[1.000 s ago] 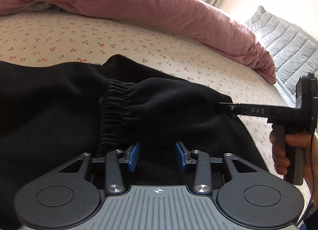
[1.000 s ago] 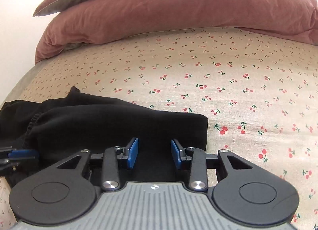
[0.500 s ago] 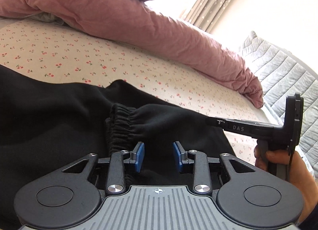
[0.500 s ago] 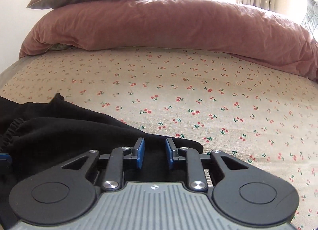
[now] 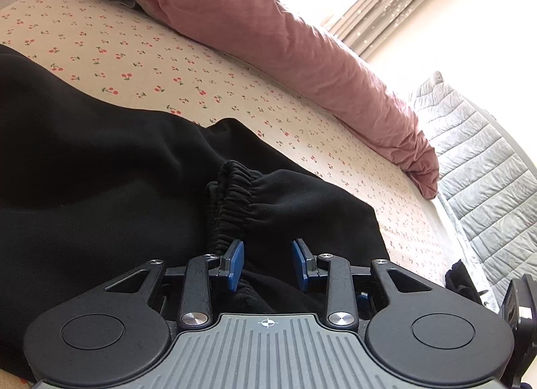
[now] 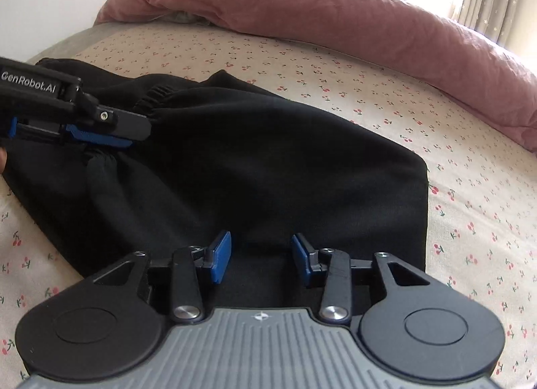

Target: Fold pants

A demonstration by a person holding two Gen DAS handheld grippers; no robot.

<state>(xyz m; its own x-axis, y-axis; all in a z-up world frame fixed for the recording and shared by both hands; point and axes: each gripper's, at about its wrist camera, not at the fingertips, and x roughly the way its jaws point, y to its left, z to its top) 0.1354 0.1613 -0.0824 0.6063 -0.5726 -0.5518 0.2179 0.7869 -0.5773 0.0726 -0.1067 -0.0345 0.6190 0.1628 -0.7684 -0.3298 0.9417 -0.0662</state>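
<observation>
Black pants (image 5: 117, 187) lie folded on the cherry-print sheet (image 5: 134, 46), and their gathered elastic band (image 5: 235, 201) points up the middle. My left gripper (image 5: 267, 263) has bunched black fabric between its blue pads. In the right wrist view the same gripper (image 6: 131, 135) comes in from the left and pinches the gathered edge of the pants (image 6: 268, 160). My right gripper (image 6: 261, 256) hangs over the near edge of the folded cloth. Its jaws are opening, and the fabric lies flat below them with the pads off it.
A rolled pink duvet (image 5: 302, 53) runs along the far side of the bed, with a pillow on top of it. A grey quilted cover (image 5: 486, 170) and curtains (image 5: 386, 2) stand at the right. Bare sheet (image 6: 470, 204) lies to the right of the pants.
The right gripper narrowed, then widened, and drew back so more of the folded pants shows. It slid out of the left wrist view to the lower right. The left gripper rolled and stayed on the fabric.
</observation>
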